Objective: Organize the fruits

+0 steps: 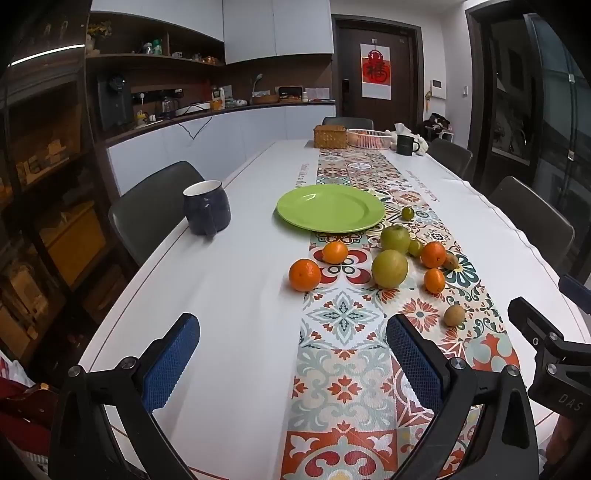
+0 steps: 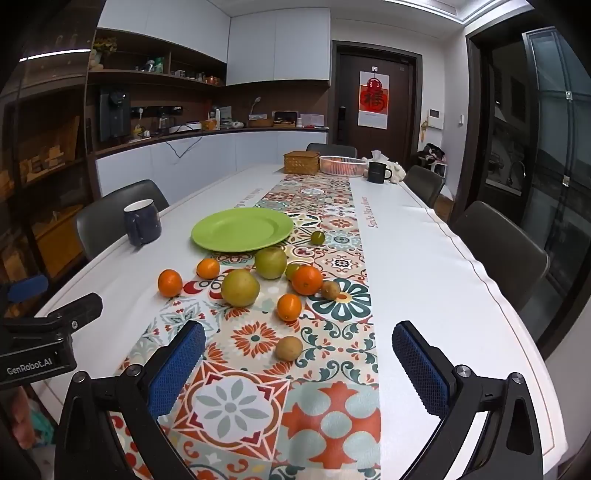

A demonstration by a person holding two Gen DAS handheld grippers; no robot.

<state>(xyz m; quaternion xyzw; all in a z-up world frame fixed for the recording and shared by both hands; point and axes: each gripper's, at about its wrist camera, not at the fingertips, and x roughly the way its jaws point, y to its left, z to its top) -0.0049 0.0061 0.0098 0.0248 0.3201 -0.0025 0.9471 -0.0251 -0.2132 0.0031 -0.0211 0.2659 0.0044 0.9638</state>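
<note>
Loose fruits on runner, beside seemingly bare green plate

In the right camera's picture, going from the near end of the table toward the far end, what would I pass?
Brown fruit → yellow-green apple → green plate → wicker box.

White cabinets, dark door, chairs.

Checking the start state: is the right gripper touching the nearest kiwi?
Apart. In the right wrist view the right gripper is open and the kiwi lies ahead of its fingers, runner showing between.
</note>
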